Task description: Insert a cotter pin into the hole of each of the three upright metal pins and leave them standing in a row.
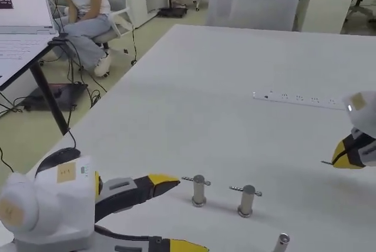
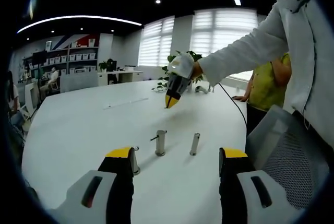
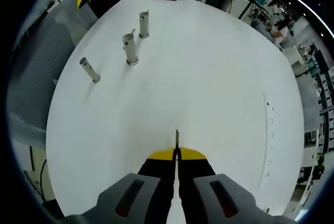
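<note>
Our right gripper (image 3: pixel 177 152) is clamped on a cotter pin (image 3: pixel 177 136), well apart from the bare third pin (image 3: pixel 90 70) on the table (image 1: pixel 235 87). Left gripper (image 2: pixel 176 156) gapes, holding nothing. If the cotter misses the hole, we risk tipping that unsteadied pin.

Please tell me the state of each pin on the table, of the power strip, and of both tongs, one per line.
Left pin: upright, cotter pin through its hole.
Middle pin: upright, cotter pin through its hole.
Right pin: standing, nothing in its hole.
Left tongs: open, holding nothing.
Right tongs: shut on loose cotter pin.
Power strip: lying flat.
</note>
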The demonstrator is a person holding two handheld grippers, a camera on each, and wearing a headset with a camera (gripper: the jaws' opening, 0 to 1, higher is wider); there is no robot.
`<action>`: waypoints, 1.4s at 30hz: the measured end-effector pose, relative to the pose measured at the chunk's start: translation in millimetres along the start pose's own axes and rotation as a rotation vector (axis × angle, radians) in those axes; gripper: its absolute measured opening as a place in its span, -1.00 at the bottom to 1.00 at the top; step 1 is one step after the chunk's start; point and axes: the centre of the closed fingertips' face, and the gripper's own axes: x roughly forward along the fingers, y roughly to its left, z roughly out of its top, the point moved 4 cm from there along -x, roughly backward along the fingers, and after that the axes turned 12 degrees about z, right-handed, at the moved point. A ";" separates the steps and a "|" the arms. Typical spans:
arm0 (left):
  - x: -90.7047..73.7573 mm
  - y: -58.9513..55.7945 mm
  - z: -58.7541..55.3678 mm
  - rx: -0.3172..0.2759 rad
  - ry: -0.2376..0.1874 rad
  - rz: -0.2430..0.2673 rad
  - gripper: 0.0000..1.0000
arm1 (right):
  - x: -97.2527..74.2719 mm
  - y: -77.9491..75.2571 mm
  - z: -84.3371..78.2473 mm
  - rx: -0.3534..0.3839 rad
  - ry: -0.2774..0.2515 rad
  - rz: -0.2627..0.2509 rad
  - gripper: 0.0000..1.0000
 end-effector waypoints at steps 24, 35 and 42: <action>14.8 -33.4 19.2 0.047 -0.045 -0.095 0.29 | -33.0 99.8 73.1 -0.062 -0.079 0.016 -0.98; 24.3 -50.1 24.4 0.072 -0.034 -0.162 0.19 | -38.4 125.0 92.3 -0.049 -0.084 0.058 -0.98; 33.0 -60.5 31.4 0.094 -0.046 -0.195 0.11 | -36.4 137.5 103.4 -0.035 -0.082 0.090 -0.98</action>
